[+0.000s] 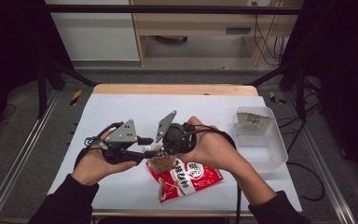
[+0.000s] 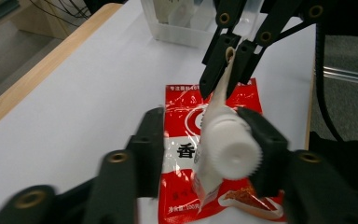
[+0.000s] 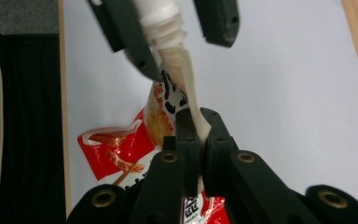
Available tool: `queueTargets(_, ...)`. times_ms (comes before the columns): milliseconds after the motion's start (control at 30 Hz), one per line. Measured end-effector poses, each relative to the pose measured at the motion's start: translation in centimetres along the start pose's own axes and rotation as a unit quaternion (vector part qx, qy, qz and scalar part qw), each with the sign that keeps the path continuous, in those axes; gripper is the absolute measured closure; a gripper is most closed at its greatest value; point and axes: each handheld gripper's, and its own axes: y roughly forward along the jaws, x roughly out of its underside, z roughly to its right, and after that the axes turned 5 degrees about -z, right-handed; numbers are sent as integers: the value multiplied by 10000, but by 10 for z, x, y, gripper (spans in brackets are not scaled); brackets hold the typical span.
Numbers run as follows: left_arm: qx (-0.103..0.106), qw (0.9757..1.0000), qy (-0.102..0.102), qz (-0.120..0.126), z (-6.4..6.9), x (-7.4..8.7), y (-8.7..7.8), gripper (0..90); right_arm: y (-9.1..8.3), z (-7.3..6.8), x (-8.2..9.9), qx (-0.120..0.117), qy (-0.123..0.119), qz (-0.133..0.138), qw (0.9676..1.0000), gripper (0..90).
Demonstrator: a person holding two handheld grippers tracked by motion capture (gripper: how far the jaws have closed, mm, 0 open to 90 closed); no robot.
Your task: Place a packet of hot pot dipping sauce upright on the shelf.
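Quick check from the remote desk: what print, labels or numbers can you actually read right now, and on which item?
"香": one large black character on the white band of the red packet, left gripper view.
White line along the packet's top edge: too small to read.
Small white print at the packet's bottom corner: blurred.
Black characters on the spouted pouch, right gripper view: cut off, unreadable.
Paper in the clear plastic box, high view: markings too small.

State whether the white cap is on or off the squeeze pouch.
On. The ribbed white cap sits on the pouch's spout between the left gripper's jaws, while the right gripper pinches its flat end.
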Motion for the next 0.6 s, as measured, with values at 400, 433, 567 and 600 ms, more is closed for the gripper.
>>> queueTargets(400,-479,9986,-109,170,2,7,-5,84,-13,10,9,223,84,36,9997,878)
queueTargets(433,-514,9985,-127,133,2,8,-6,67,-14,11,11,249,94,65,9996,878)
queueTargets(567,-618,9977,-219,160,2,14,-8,52,-22,15,18,348,192,140,9991,878)
queueTargets(600,-678,9970,-303,231,2,20,-9,51,-23,17,20,373,181,166,9990,878)
